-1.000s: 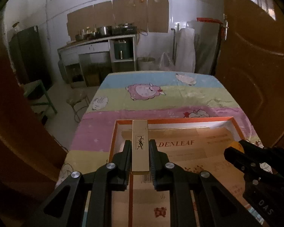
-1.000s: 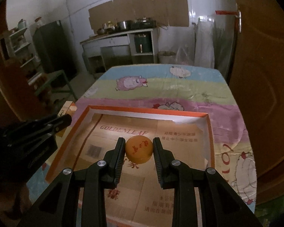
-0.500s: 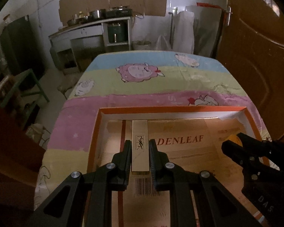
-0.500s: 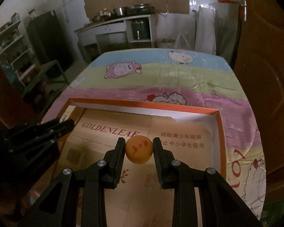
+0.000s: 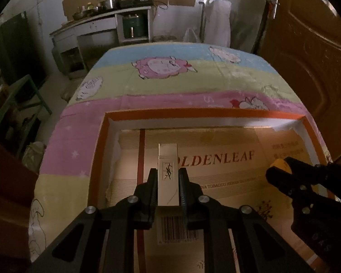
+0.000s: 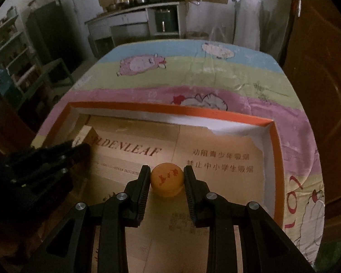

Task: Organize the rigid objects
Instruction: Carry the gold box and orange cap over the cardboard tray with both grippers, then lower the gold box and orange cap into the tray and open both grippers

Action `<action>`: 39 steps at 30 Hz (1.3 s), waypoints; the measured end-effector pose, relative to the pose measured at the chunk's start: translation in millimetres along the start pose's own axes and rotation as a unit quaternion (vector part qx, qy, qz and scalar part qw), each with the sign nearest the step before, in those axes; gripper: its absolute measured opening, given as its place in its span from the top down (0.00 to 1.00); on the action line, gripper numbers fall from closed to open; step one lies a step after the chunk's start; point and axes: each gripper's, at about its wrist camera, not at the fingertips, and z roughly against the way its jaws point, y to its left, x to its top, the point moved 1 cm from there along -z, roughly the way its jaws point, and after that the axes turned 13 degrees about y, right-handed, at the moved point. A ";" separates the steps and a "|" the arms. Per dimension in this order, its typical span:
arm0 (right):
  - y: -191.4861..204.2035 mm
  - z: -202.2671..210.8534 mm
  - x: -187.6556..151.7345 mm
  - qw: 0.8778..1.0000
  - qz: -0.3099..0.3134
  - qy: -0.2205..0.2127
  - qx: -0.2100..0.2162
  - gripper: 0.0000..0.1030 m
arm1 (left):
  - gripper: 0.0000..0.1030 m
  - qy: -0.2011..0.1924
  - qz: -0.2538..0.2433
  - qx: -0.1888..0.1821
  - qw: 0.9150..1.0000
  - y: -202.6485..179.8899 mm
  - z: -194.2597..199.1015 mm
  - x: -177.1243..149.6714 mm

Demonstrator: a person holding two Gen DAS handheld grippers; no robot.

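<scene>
Orange ball pinched in right gripper; left gripper clamps box, maybe lipstick

Readable text only:
- cardboard liner in the orange tray: "GOLDENLEAF" in red caps, first letters hidden in both views. Small line under it, "...NA TOBACCO..." partly legible, rest too blurred.
- same liner, right wrist view: two rows of red Chinese characters, lower reads roughly 禁止中小学生吸烟.
- barcode printed on the liner, digits below unreadable.
- slim cream box: YSL-style monogram.
- orange ball: red marks, illegible.
- bedsheet: red "10"-like figures.
</scene>
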 end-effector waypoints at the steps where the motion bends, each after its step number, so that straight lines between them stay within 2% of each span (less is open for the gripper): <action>1: -0.6 -1.6 0.5 1.000 -0.002 0.005 0.000 0.70 | 0.82 -0.001 -0.001 0.000 1.000 -0.2 -0.4 -0.5; 6: -1.9 -5.8 0.4 1.000 -0.006 0.016 -0.004 0.67 | 0.80 -0.003 -0.007 -0.002 1.000 0.3 -0.3 -0.2; 9: 0.3 -7.6 -0.5 1.000 -0.002 0.023 -0.007 0.53 | 0.66 -0.001 -0.008 -0.005 1.000 1.1 0.6 -0.2; 11: 2.1 -7.4 -2.1 1.000 0.000 0.022 -0.011 0.51 | 0.52 -0.001 -0.004 -0.006 1.000 2.5 1.3 -0.6; 13: 2.0 -7.2 -4.2 1.000 0.001 0.022 -0.013 0.51 | 0.48 -0.003 -0.002 -0.004 1.000 3.0 2.9 -1.6; 28: -0.3 5.1 -19.6 1.000 -0.016 0.013 -0.007 0.51 | 0.48 -0.039 -0.006 0.003 0.999 -3.6 35.7 -12.7; 39: 7.6 29.6 -39.4 1.000 -0.014 -0.008 -0.010 0.51 | 0.48 -0.053 -0.005 -0.001 0.999 -2.5 59.0 -31.6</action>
